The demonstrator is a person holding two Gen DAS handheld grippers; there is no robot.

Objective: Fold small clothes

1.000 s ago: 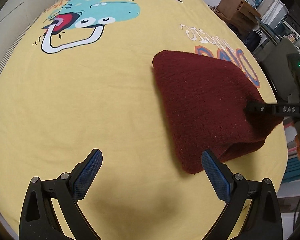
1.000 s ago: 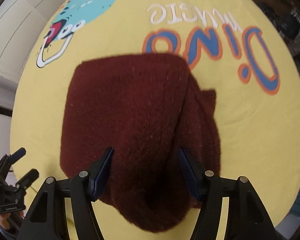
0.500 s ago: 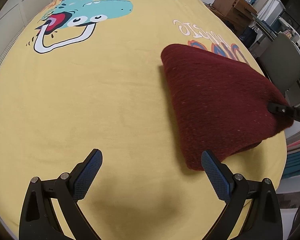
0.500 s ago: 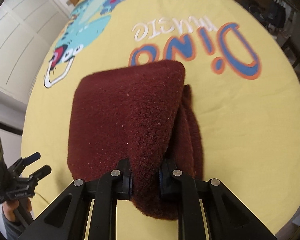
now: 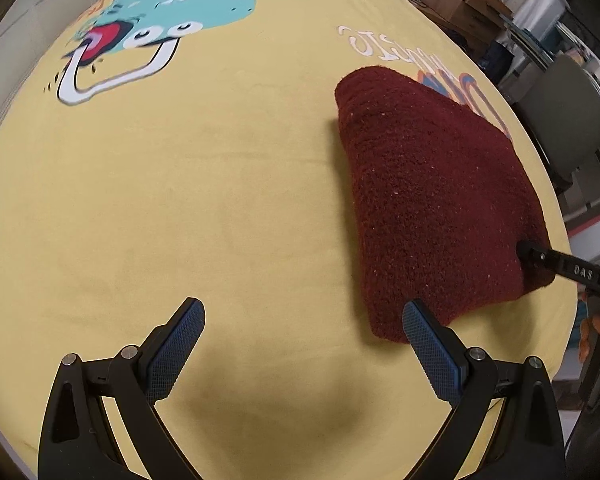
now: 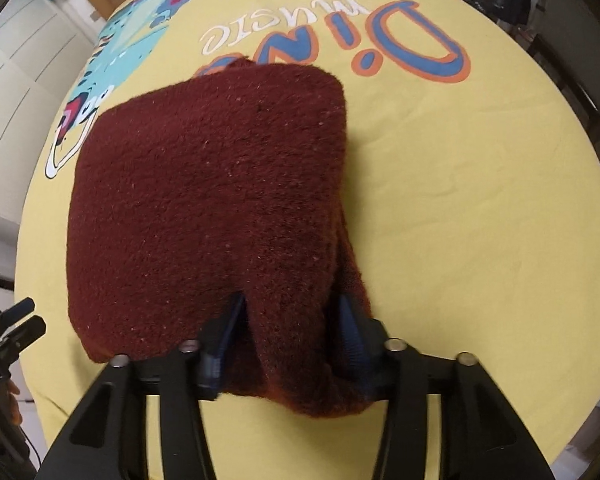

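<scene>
Right tongs [image 6: 290,330] — pads half-buried in maroon knit [image 6: 204,208]

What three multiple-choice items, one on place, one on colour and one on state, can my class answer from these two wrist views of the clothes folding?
1. Where does the garment lie?
A. On the yellow dinosaur-print sheet
B. On a bare wooden floor
C. Inside a laundry basket

2. What colour is the garment?
A. Teal
B. Dark red
C. White

3. How do the left gripper's jaws stand?
A. Clamped on the garment
C. Clamped on the sheet
B. Apart, with nothing between them

Answers:
1 A: the fuzzy garment rests on the yellow dinosaur-print sheet.
2 B: its pile is dark red in both views.
3 B: the left gripper shows only bare sheet between its blue pads, while the right gripper has a fold of the garment between its opening jaws.
</scene>
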